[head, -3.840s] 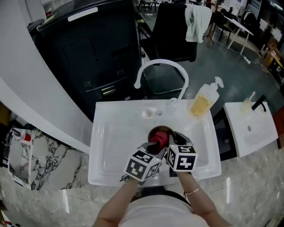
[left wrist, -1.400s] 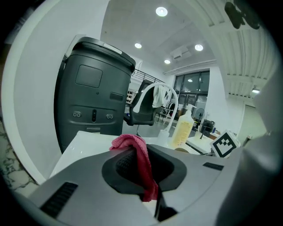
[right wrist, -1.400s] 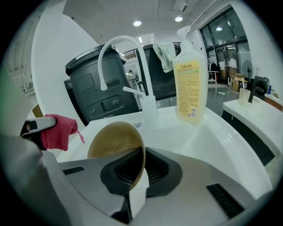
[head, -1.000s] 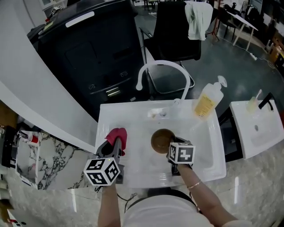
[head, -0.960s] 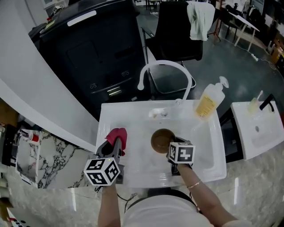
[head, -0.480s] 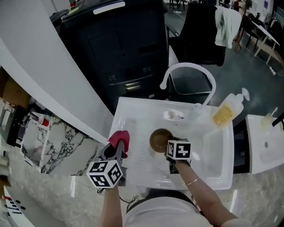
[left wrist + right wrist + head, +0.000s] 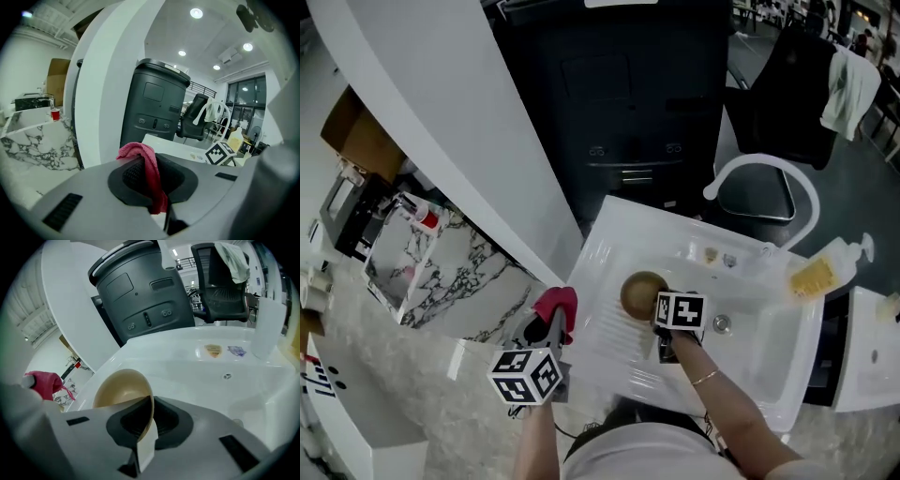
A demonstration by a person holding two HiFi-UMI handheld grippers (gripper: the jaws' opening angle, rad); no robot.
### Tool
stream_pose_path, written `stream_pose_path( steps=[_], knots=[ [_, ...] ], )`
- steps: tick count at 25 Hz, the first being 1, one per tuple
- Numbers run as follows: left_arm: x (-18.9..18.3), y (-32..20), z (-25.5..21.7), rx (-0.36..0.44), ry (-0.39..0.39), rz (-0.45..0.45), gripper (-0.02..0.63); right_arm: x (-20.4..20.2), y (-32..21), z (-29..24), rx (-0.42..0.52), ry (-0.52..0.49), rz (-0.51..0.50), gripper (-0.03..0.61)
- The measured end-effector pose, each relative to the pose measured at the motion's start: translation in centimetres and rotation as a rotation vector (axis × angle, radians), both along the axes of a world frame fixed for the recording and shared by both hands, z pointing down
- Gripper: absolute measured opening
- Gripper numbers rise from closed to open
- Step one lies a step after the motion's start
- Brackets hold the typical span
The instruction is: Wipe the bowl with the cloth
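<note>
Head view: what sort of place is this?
Likely a sink station set up in an office or lab: white sink, arched faucet and soap bottle, with an office chair on open floor just behind.

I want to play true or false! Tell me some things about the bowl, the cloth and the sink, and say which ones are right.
1. The left hand-held gripper is holding the red cloth. True.
2. The cloth is inside the bowl. False: the cloth is off to the bowl's left, apart from it, near the sink's edge.
3. The right hand-held gripper pinches the bowl by its rim. True.
4. The bowl is blue. False: it is tan.
5. The bowl is over the white sink. True.
</note>
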State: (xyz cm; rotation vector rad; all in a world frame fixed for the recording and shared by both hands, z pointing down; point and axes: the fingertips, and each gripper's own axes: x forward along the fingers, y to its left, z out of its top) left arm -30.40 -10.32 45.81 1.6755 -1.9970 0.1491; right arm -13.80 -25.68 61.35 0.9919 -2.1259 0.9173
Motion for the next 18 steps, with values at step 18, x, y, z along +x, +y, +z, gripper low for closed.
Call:
stream_pose_path(
  steps=[18],
  knots=[
    [-4.0, 2.0, 0.3, -0.010, 0.017, -0.110, 0.043, -5.2, -0.7, 1.5, -0.012, -0.007, -0.074, 0.018]
  ],
)
